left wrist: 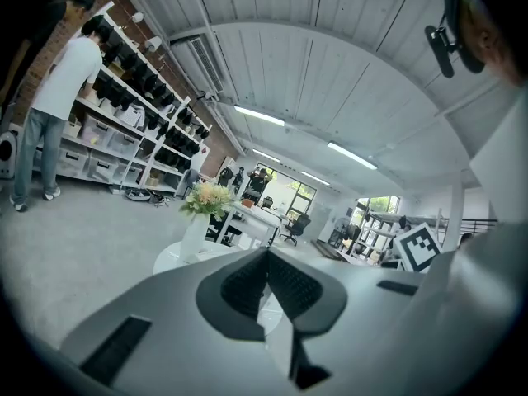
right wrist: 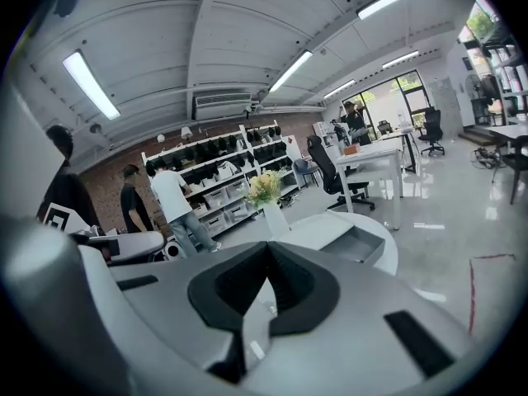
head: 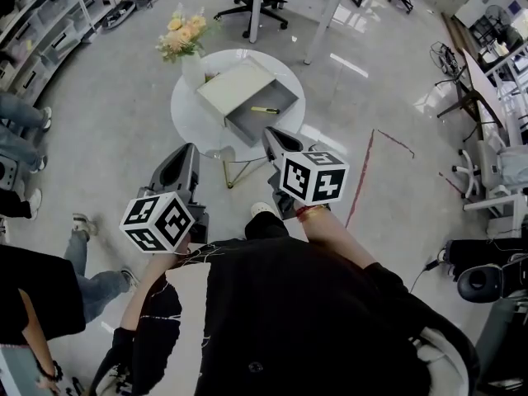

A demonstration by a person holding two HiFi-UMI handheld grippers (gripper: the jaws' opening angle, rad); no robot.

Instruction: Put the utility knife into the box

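No words, numbers or brand names are showing clearly enough to read. The only printed marks are black-and-white square patterns, sitting on the cube (head: 158,221) of the left gripper (head: 186,150) and the cube (head: 313,176) of the right gripper (head: 273,134), and they are spelling nothing.

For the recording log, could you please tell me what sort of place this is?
Probably an open-plan lab or workshop office: long, loaded storage shelves, a white desk with an office chair, and strip lights on the ceiling.
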